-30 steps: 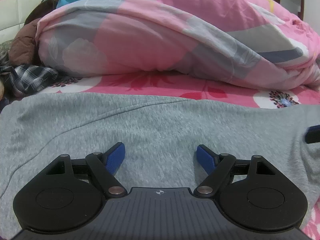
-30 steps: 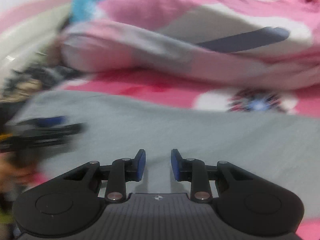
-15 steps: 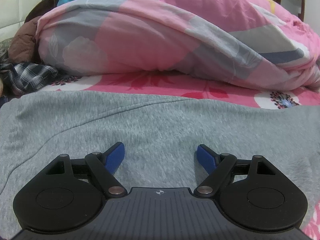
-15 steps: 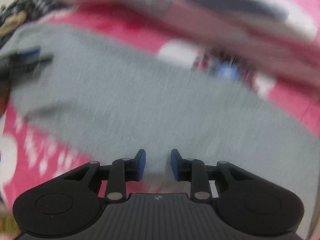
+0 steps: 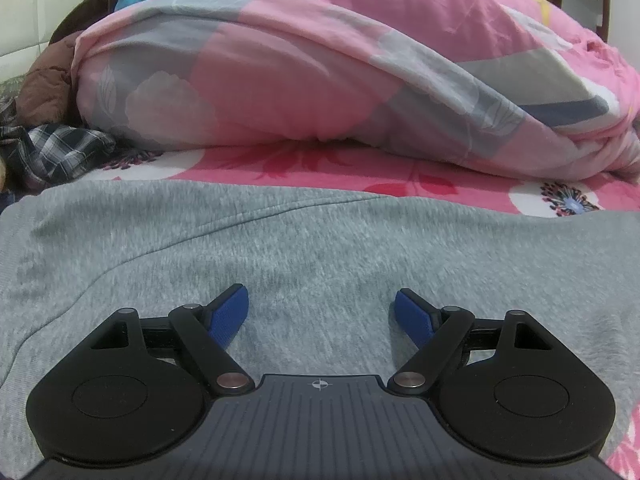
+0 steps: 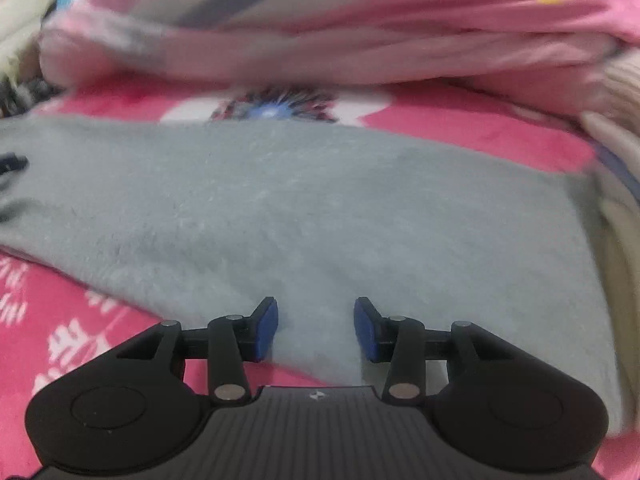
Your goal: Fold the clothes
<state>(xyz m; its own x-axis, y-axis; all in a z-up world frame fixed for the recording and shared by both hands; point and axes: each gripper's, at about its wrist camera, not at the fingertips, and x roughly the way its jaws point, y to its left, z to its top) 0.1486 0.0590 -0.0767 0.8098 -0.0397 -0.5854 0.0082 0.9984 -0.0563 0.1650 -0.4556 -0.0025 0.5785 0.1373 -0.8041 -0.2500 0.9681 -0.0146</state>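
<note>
Your left claw (image 5: 320,312): jaws wide apart over grey garment (image 5: 320,248) | your right claw (image 6: 316,326): jaws just opening, apart, garment edge below

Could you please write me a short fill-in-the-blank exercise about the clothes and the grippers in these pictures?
1. The garment spread flat on the bed is ____ in colour.
2. Behind it lies a bunched quilt that is mostly ____.
3. The left gripper has its jaws ____, with nothing held between them.
4. At the far left, beside the quilt, lies a dark shirt with a ____ pattern.

Missing words: grey; pink; open; checked
</note>
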